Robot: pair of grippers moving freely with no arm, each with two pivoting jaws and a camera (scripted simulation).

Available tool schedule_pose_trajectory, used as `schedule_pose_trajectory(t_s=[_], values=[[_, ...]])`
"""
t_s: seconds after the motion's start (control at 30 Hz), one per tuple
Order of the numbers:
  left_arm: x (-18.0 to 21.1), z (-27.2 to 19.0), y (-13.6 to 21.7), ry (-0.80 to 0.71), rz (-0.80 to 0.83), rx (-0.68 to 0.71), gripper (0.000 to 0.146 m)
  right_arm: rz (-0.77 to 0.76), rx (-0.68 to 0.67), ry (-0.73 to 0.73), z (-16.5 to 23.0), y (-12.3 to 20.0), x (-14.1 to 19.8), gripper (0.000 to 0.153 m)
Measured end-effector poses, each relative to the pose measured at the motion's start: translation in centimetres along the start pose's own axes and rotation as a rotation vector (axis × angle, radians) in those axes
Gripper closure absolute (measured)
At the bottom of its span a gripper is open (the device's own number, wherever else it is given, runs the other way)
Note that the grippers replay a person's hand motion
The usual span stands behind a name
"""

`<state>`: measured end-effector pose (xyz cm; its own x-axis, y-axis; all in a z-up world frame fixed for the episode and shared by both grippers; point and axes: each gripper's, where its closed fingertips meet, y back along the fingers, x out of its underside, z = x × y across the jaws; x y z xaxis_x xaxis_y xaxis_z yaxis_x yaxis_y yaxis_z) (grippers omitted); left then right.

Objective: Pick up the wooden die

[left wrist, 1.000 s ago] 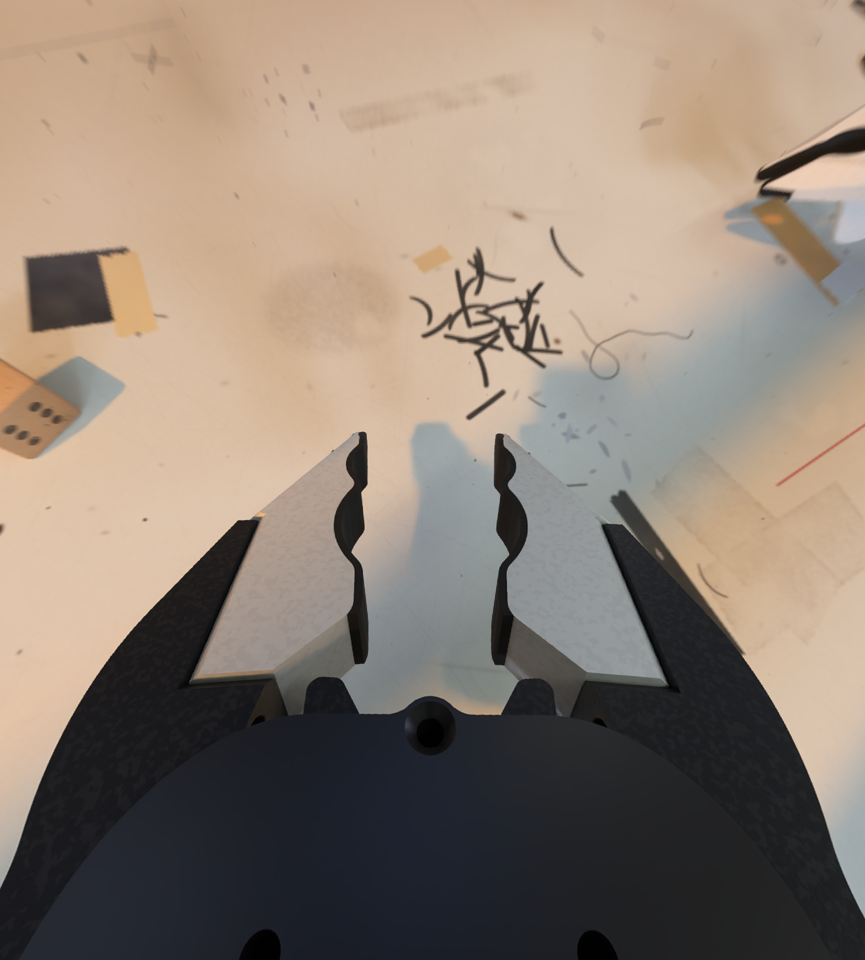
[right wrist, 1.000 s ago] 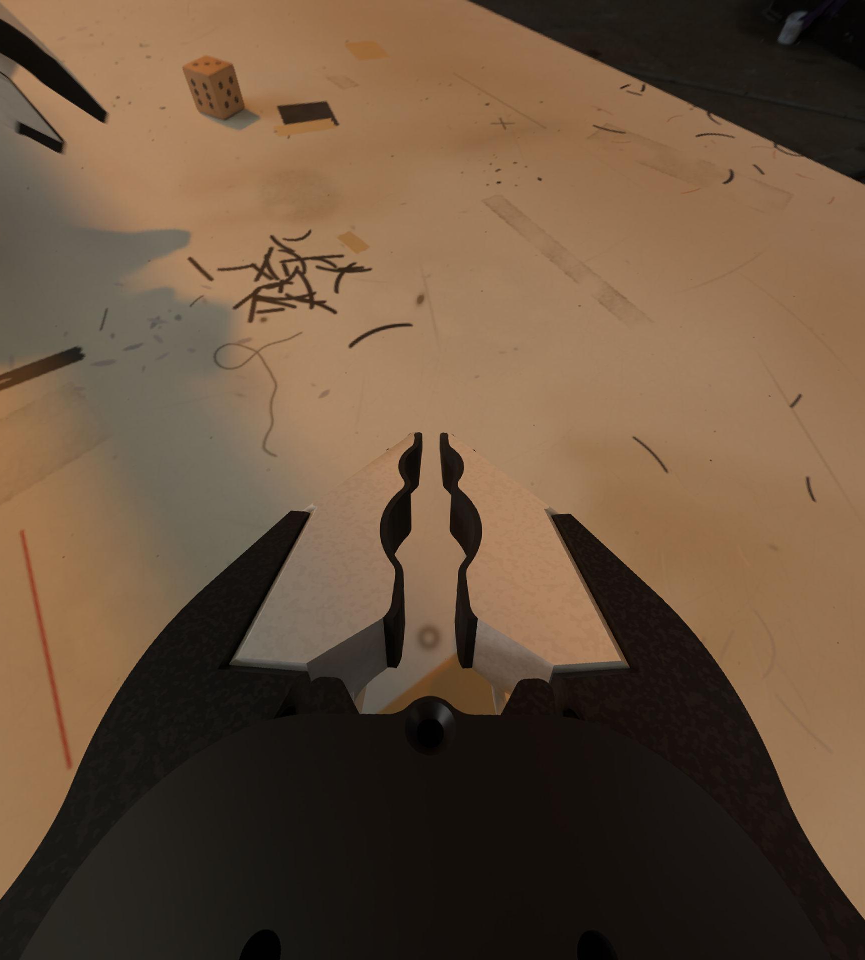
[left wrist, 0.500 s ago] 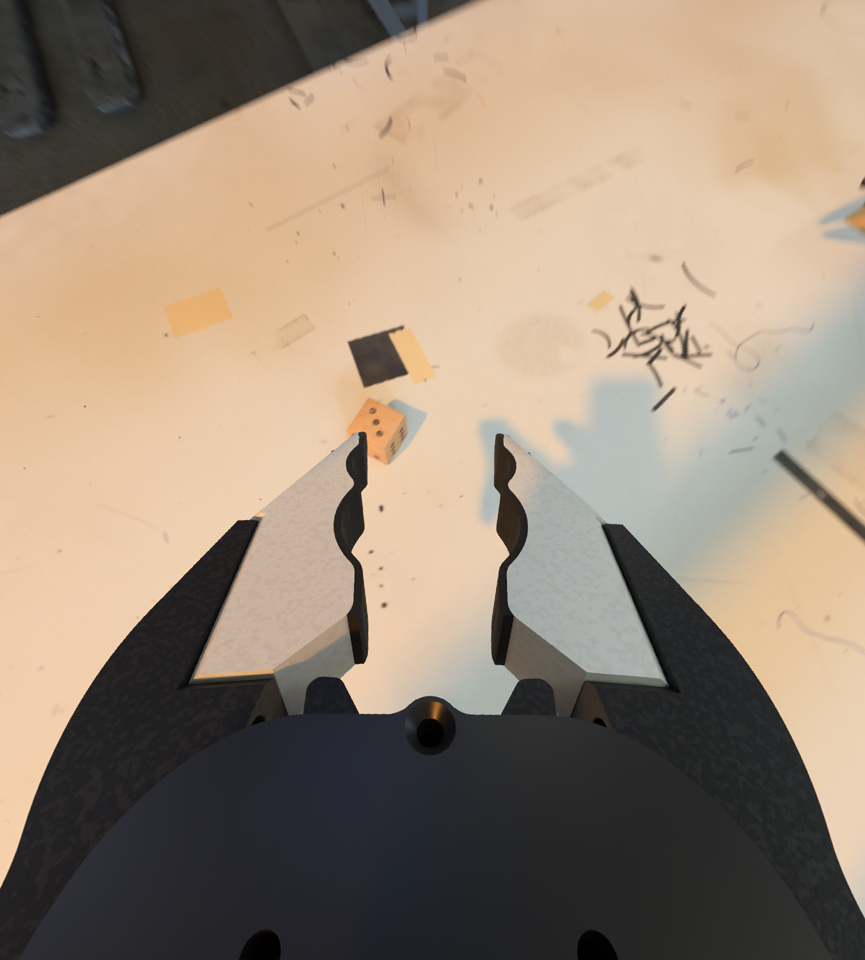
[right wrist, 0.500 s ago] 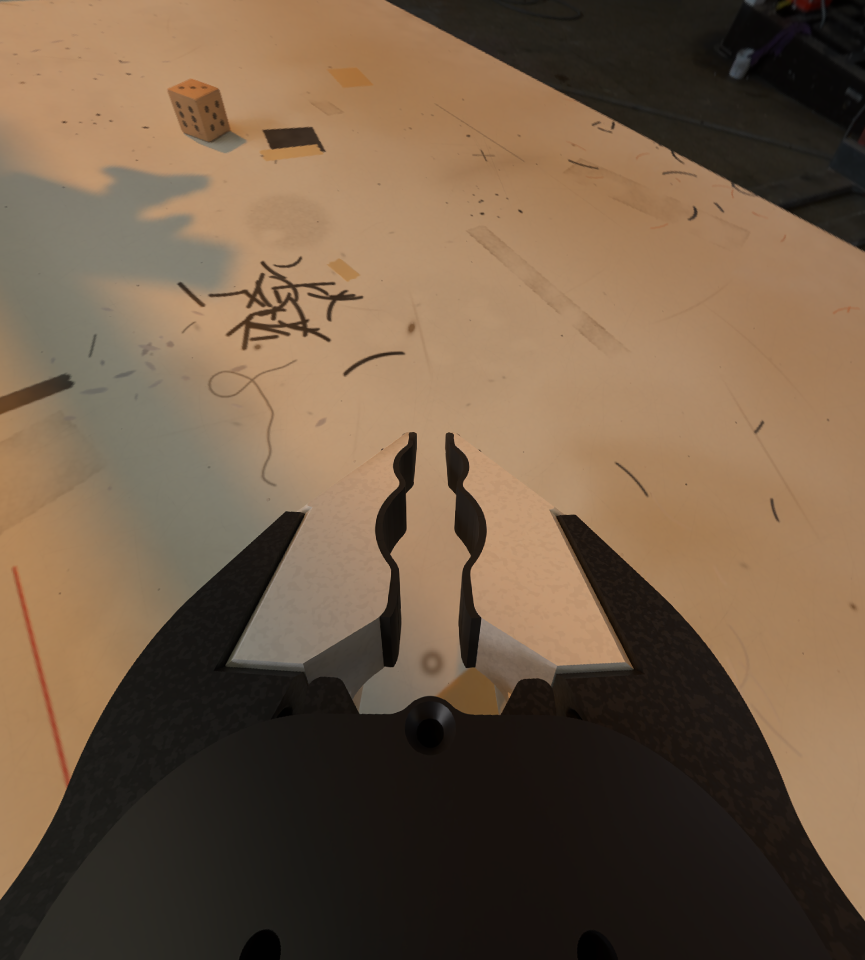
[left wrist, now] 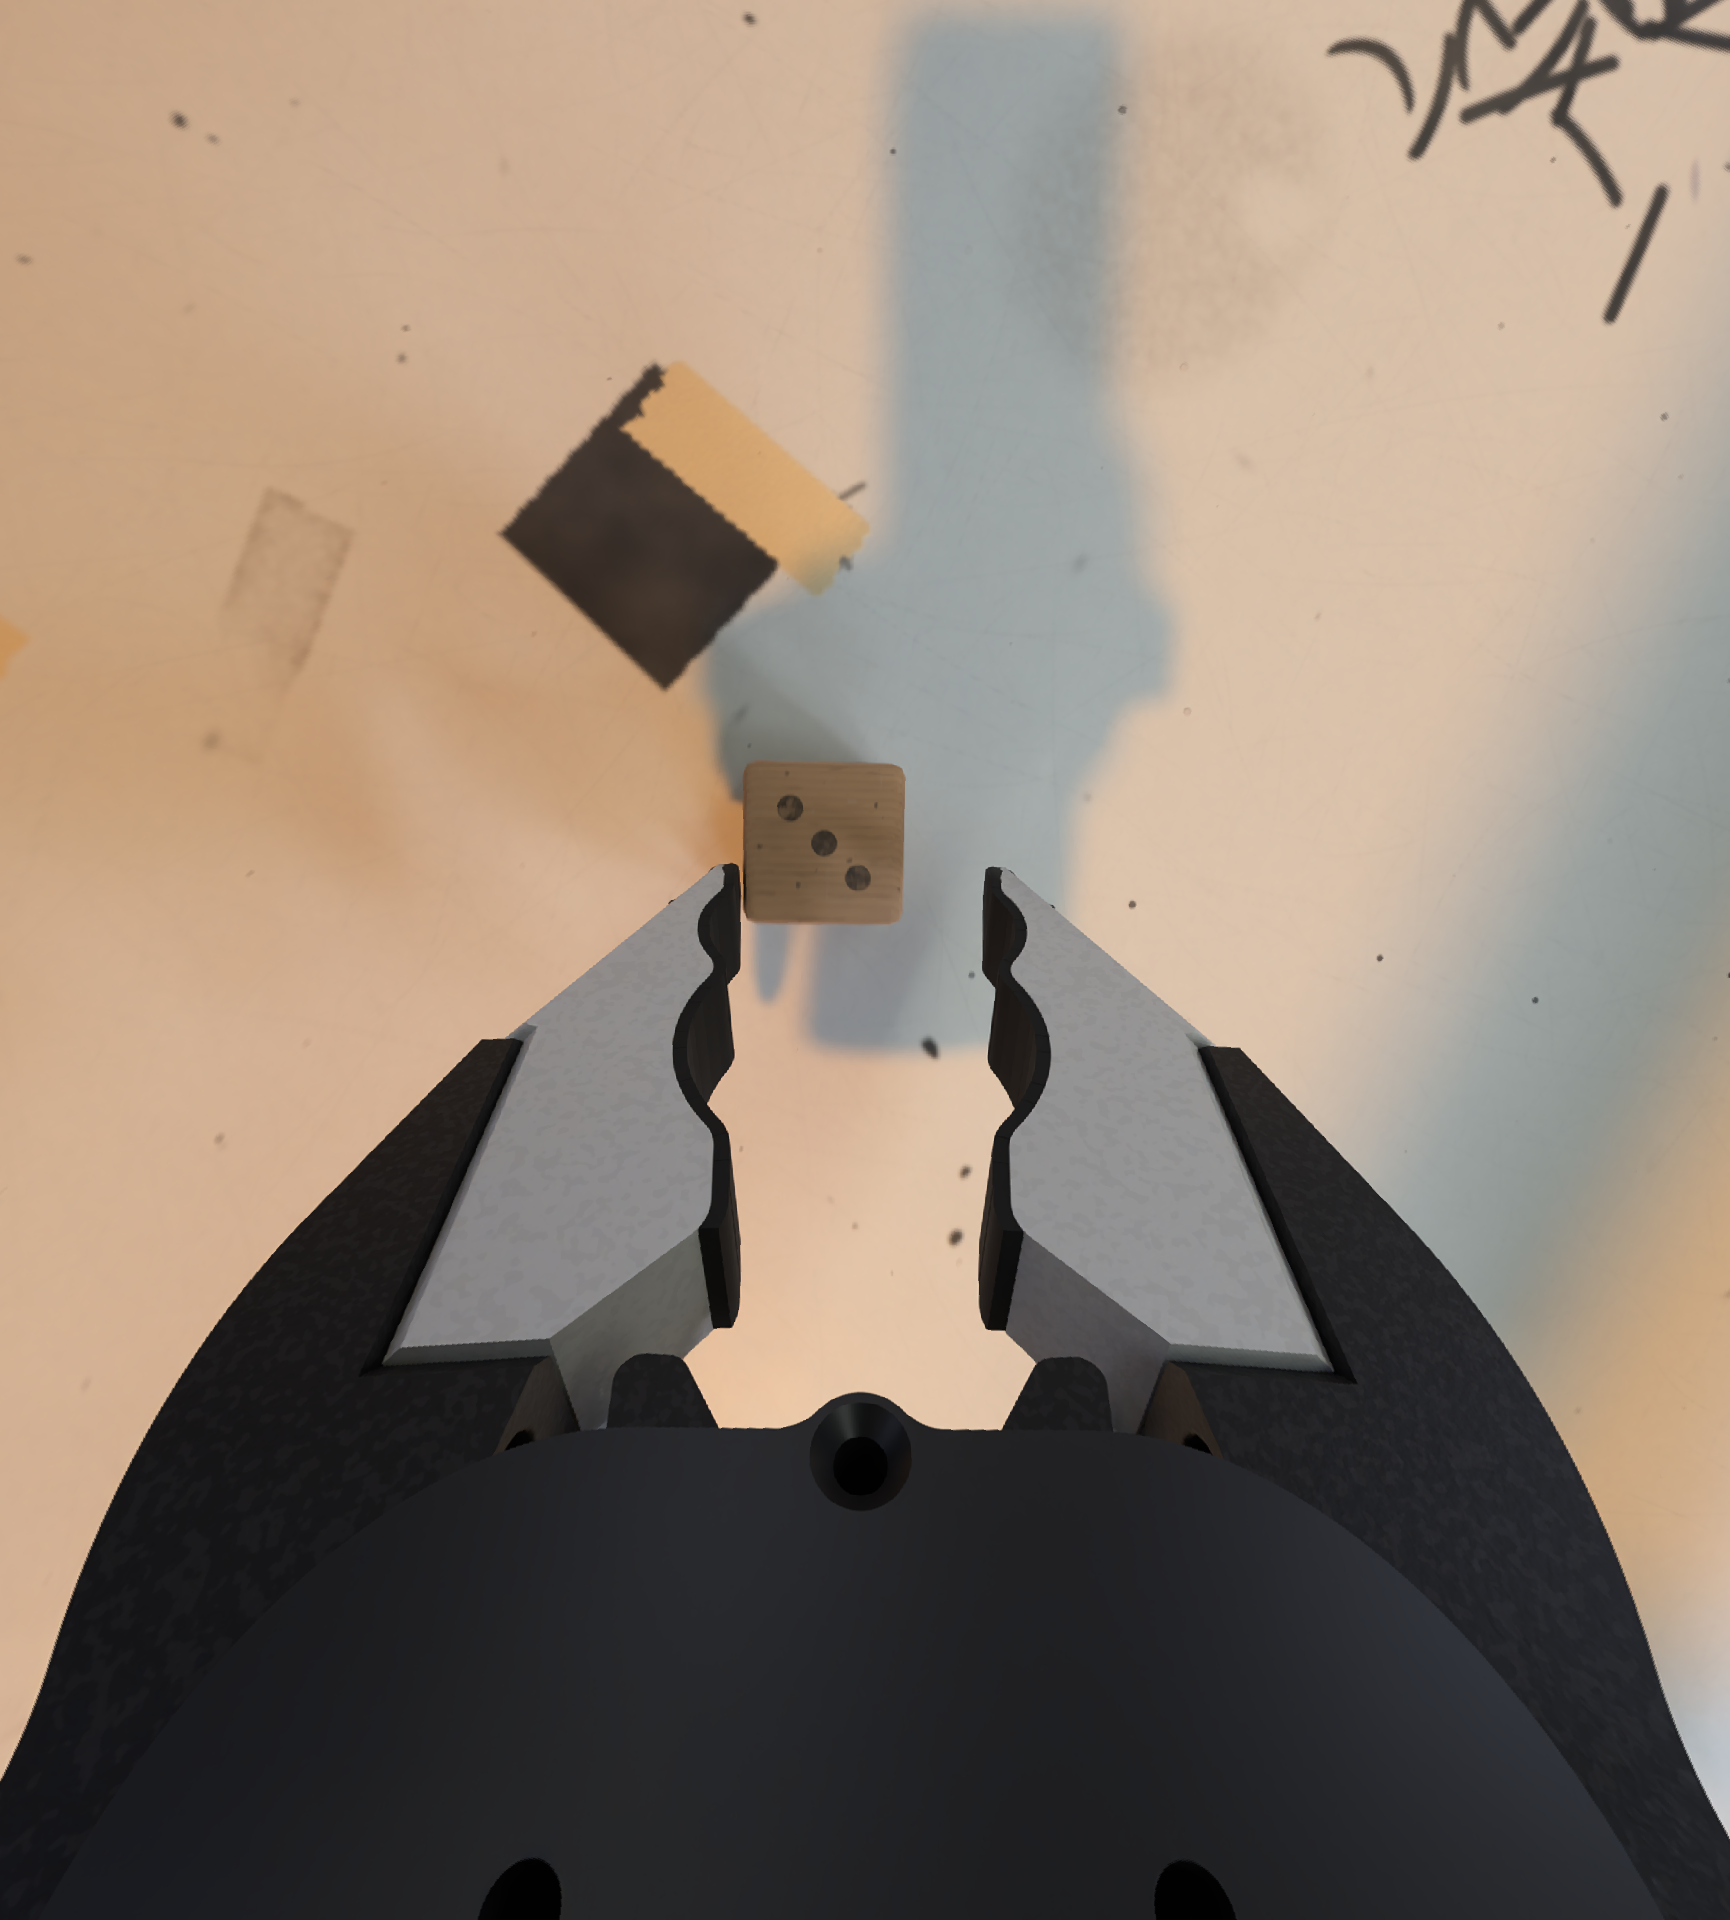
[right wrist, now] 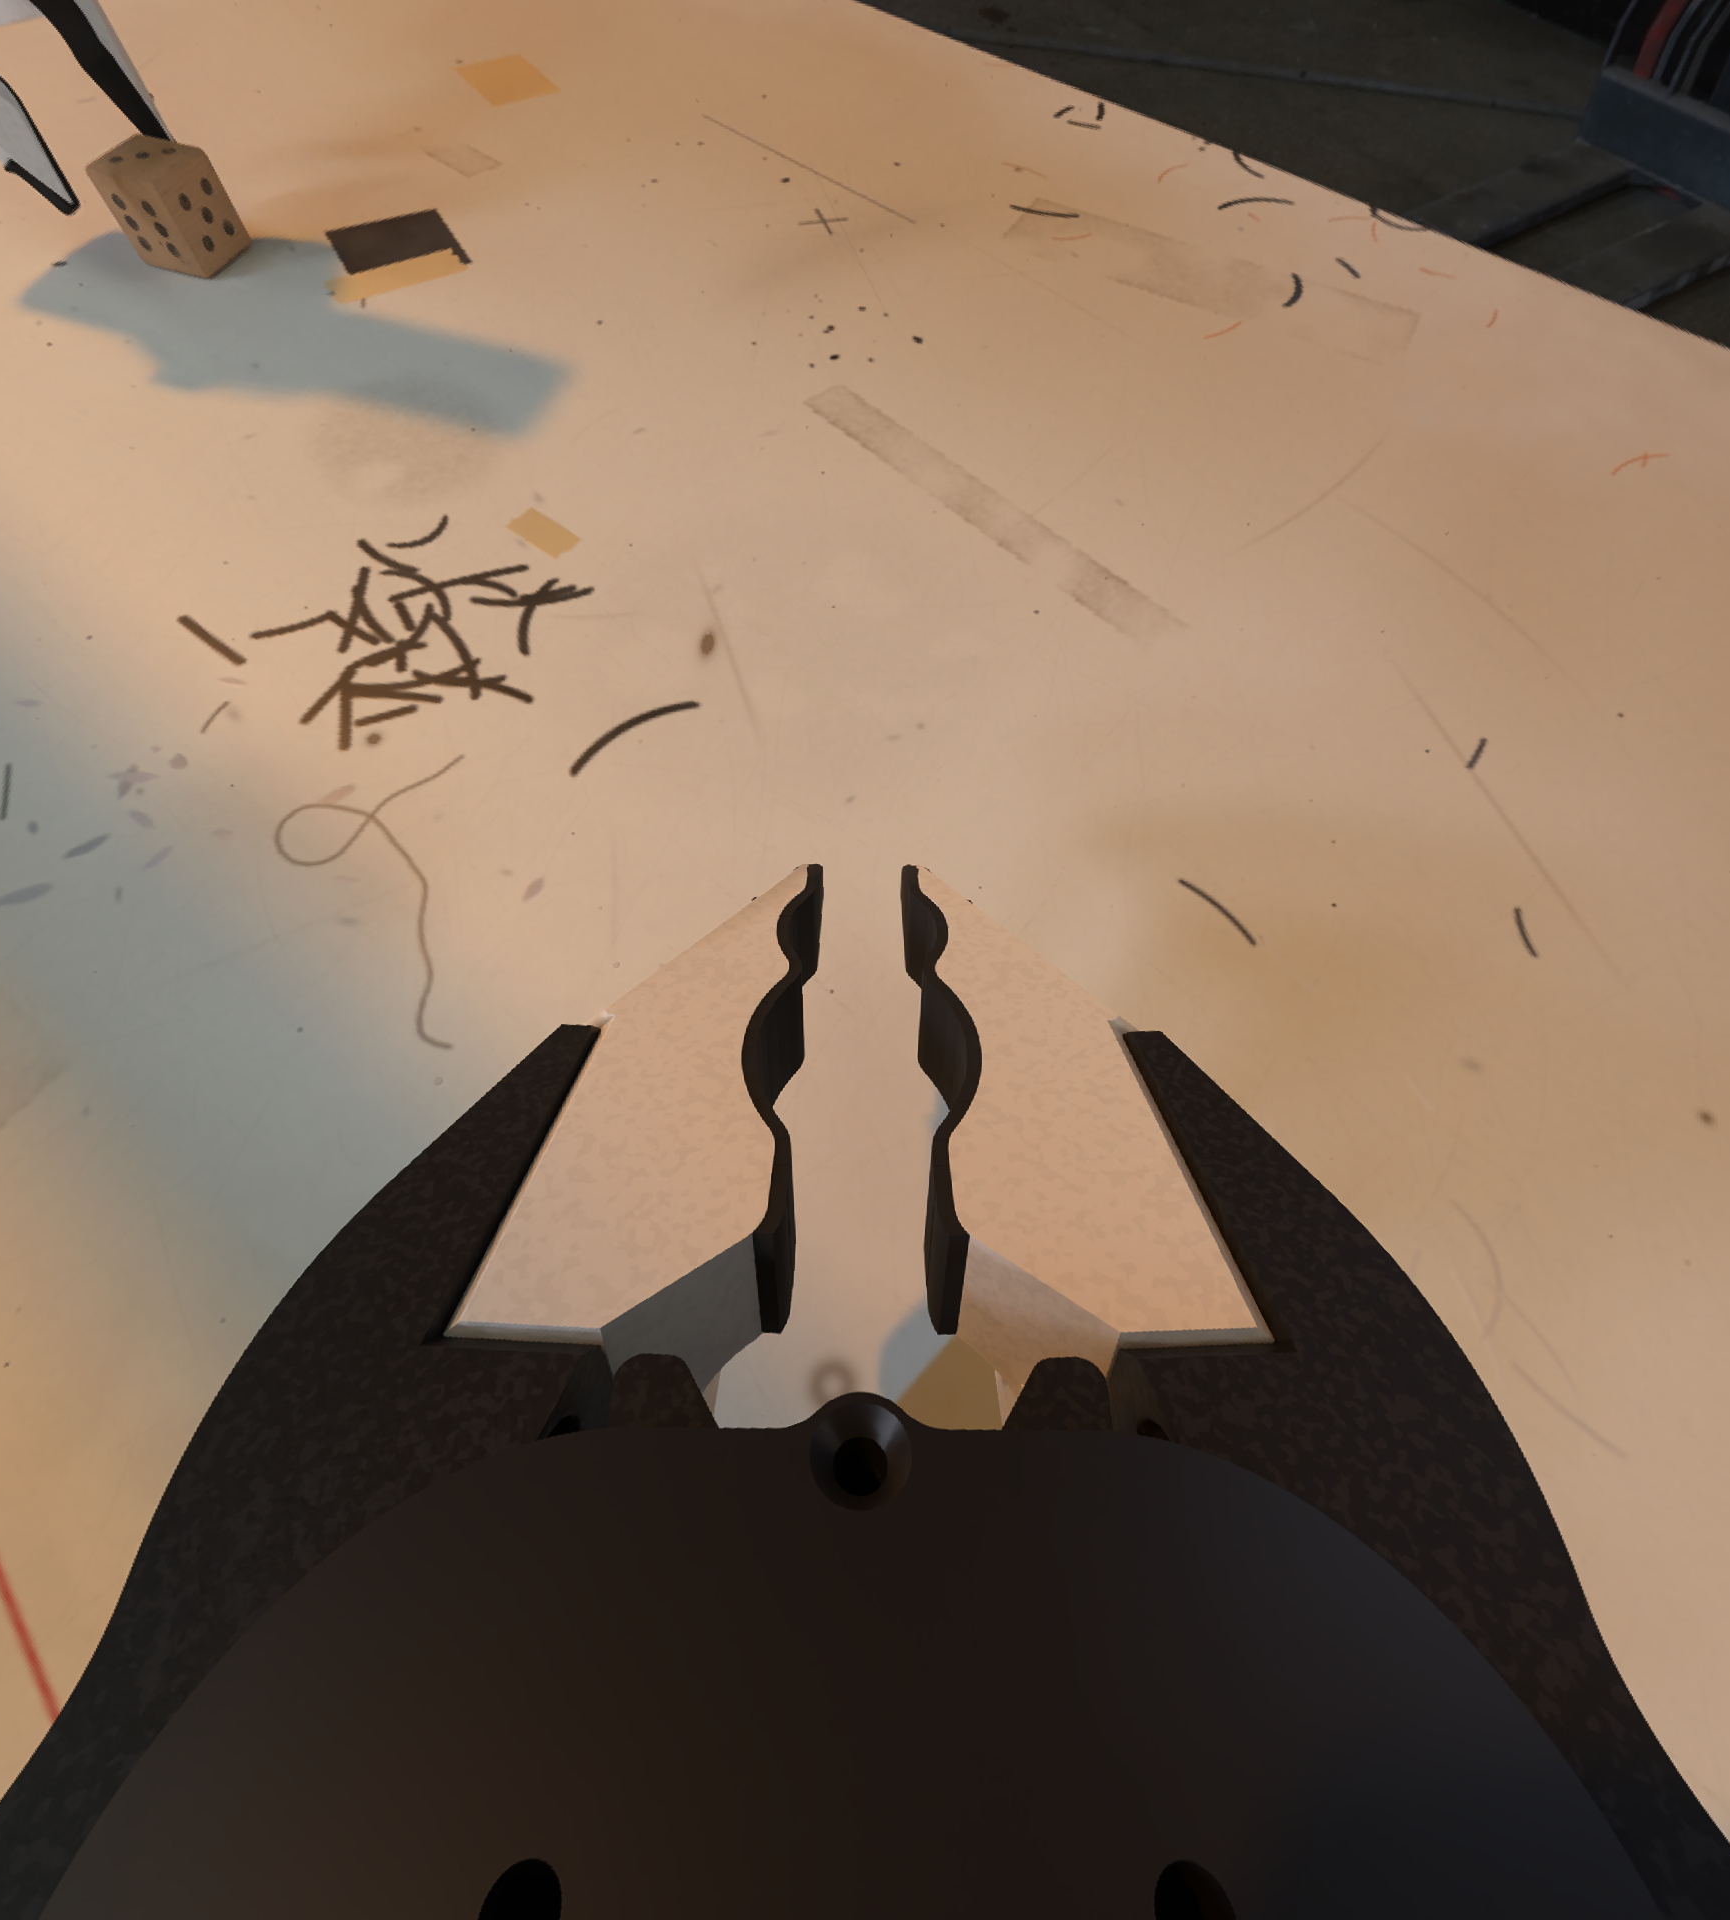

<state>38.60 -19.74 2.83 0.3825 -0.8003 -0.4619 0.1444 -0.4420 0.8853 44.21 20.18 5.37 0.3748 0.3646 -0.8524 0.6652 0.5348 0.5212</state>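
Left gripper [left wrist: 861, 878] now over wooden die [left wrist: 823, 843] — jaws spread, perhaps touching — right gripper [right wrist: 861, 878] narrowly parted

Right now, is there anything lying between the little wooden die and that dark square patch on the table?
Nothing solid. In the left wrist view, only bare table under a bluish shadow separates the wooden die from the dark square patch. The right wrist view shows the same.

My left gripper [left wrist: 861, 896] showing speckled grey fingers in black housing, pale wooden die [left wrist: 823, 844] showing three dark pips, black-and-tan patch [left wrist: 679, 520] lying at eleven o'clock on the peach table [left wrist: 217, 987]
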Motion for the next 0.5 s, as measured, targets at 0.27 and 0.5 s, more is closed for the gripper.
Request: schedule_pose_trajectory(t_s=[0.27,0.5], values=[[0.1,0.7,-1.4,-0.017,0.012,-0.013,0.107,0.014,-0.017,-0.010,-0.1,-0.7,0.6,0.138],[0.0,0.5,-1.5,-0.070,-0.007,-0.062,0.113,-0.004,-0.017,0.002,-0.4,-0.8,0.3,0.138]])
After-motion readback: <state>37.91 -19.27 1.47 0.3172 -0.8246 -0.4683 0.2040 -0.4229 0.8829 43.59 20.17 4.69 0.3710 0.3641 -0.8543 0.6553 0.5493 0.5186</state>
